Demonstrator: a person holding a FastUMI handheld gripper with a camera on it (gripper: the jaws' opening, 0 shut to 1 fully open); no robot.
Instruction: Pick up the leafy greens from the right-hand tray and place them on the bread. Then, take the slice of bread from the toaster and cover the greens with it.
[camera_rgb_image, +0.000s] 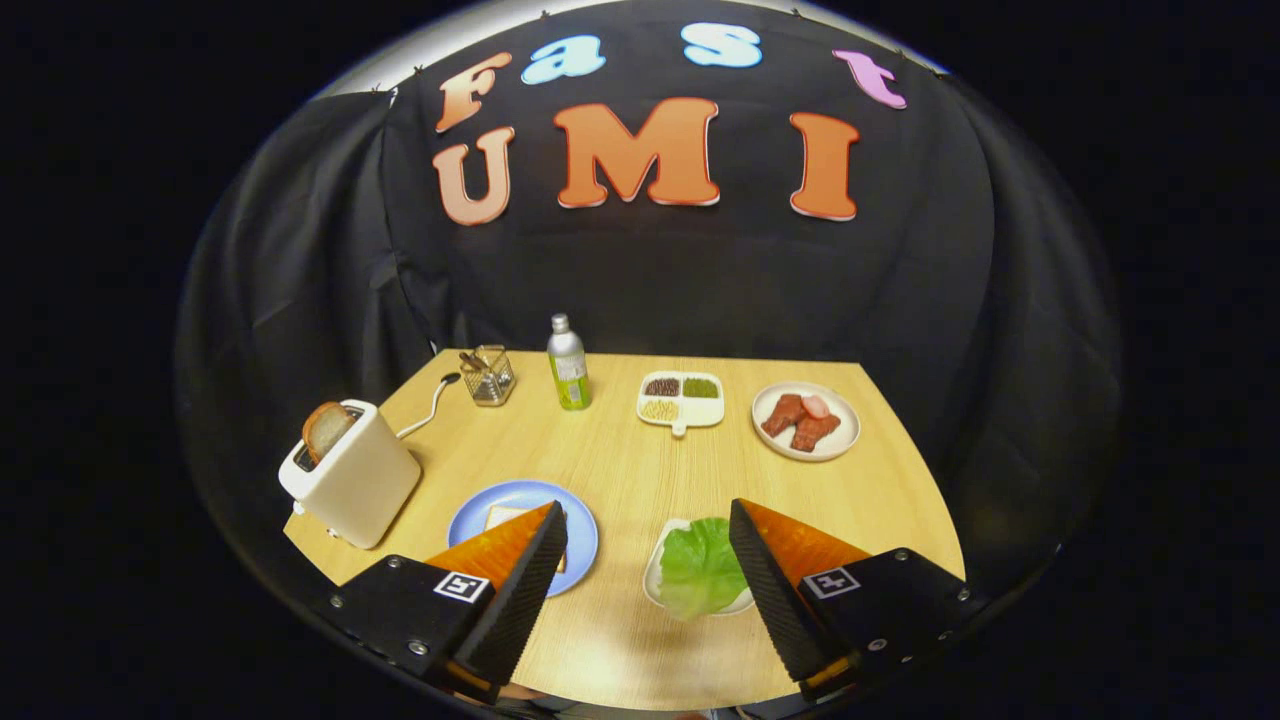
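The leafy greens (697, 564) lie on a small white tray (655, 572) near the table's front, between my fingers and close against the right one. A slice of bread (504, 517) rests on a blue plate (525, 500), partly hidden behind my left finger. At the table's left a white toaster (352, 474) holds a browned bread slice (324, 430) sticking up from its slot. My gripper (648, 522) hovers above the table, open wide, with nothing between its orange-and-black fingers (520, 565).
At the back of the wooden table (620, 470) stand a glass holder (488, 375), a green-labelled bottle (567, 364), a white divided dish (681, 398) of grains and a plate of meat pieces (805, 420). Black cloth walls close in the booth.
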